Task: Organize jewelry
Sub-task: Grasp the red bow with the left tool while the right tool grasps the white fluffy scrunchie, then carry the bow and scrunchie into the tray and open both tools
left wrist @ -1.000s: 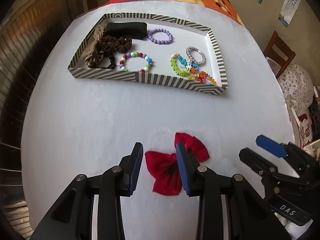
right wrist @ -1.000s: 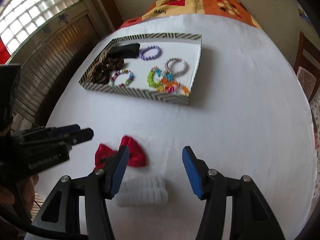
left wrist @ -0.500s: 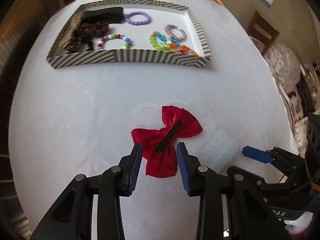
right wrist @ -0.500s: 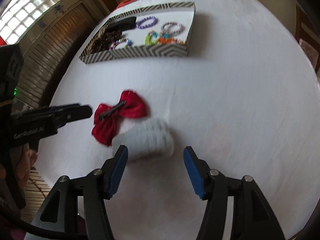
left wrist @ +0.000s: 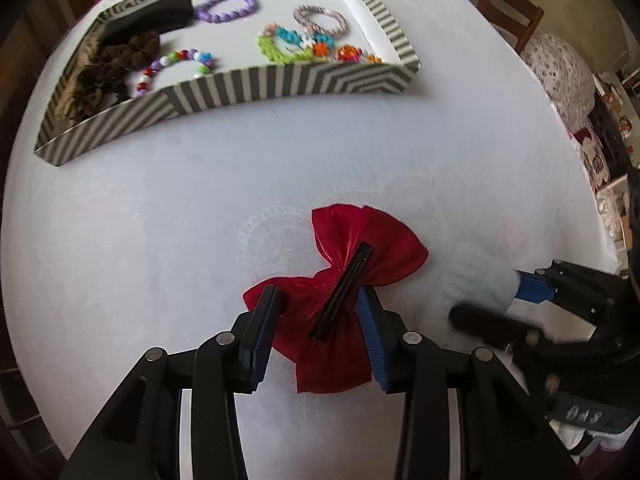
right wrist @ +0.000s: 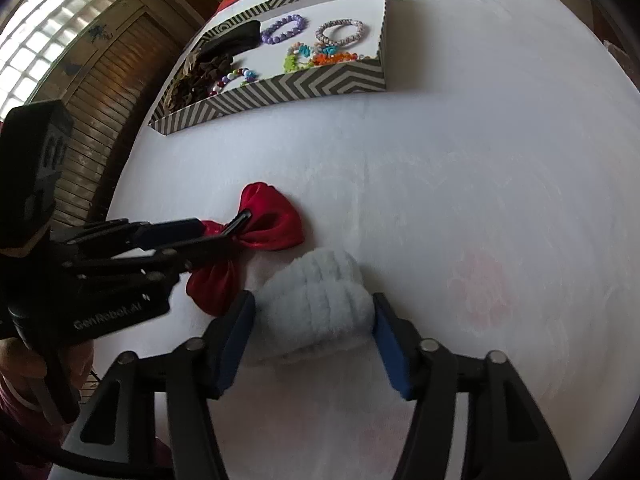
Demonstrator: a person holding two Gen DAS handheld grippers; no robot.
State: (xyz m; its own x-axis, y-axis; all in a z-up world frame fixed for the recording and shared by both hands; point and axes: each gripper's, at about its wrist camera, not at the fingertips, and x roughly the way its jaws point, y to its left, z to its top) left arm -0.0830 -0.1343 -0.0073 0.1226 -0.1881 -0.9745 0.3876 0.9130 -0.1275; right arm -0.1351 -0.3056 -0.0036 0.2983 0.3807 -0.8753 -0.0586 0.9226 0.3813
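A red bow hair clip (left wrist: 352, 264) with a black clip bar lies on the white table. My left gripper (left wrist: 318, 312) is open, its fingers on either side of the bow's near wing. A fluffy white scrunchie (right wrist: 314, 304) lies just right of the bow (right wrist: 272, 224). My right gripper (right wrist: 312, 316) is open around the scrunchie, a finger at each side. The striped tray (left wrist: 280, 84) at the far side holds bead bracelets, a black clip and brown scrunchies; it also shows in the right wrist view (right wrist: 304, 88).
The table is covered by a white cloth (left wrist: 160, 208). A wooden chair (left wrist: 510, 12) and a cushioned seat stand beyond the right edge. Wooden shutters (right wrist: 104, 80) and a window are at the left.
Both grippers moved forward and down. The left one now straddles the red bow; the right one now straddles the white scrunchie. Both stay open.
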